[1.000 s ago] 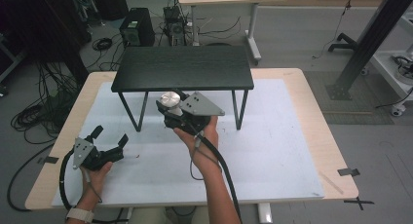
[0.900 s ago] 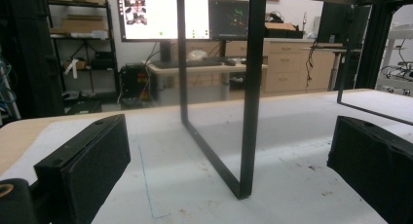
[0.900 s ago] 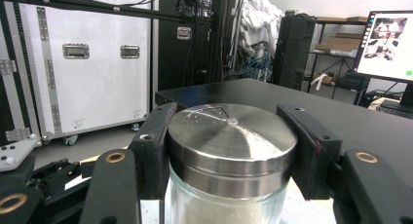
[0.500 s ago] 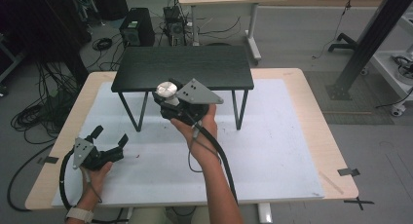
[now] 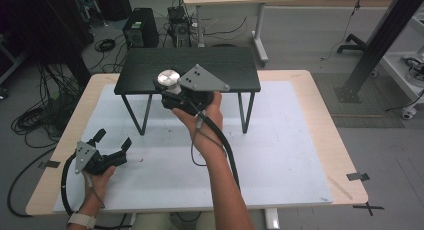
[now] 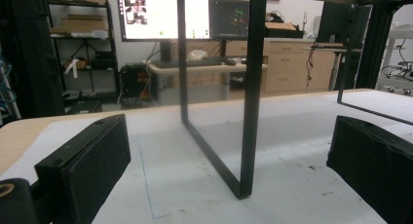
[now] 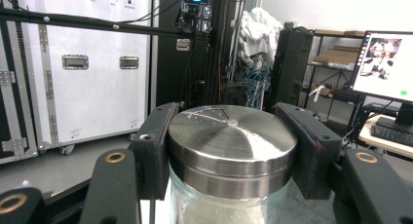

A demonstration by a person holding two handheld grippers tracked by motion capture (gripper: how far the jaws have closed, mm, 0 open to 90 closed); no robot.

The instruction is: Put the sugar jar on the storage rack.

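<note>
Jar point(image 5: 169, 83) with a steel lid, glass body holding something pale, is clamped in the right tongs point(image 5: 172, 92) and has been lifted: in the high view it sat lower a second ago, in front of the black shelf's point(image 5: 200, 67) near edge, and now its lid shows at about the level of the shelf top, over the front edge. Right hand point(image 5: 205, 112) underneath, cable trailing down the forearm. Judgement: jar is being raised for placing on the shelf top; it is not yet set down, so it needs to travel a bit further in over the board before release. Left tongs point(image 5: 112, 147) rest low on the white mat of the desk point(image 5: 280, 155) at the near left, unchanged from the earlier frames, jaws spread wide with nothing between them. Left gripper view: both black pads apart at the frame edges, one black shelf leg point(image 6: 253, 92) standing on the mat between and beyond them, untouched. Right gripper view: lid point(image 7: 231, 136) fills the gap, the pads point(image 7: 156, 151) pressed on either side at the lid rim and glass shoulder; grip looks square, jar upright.
</note>
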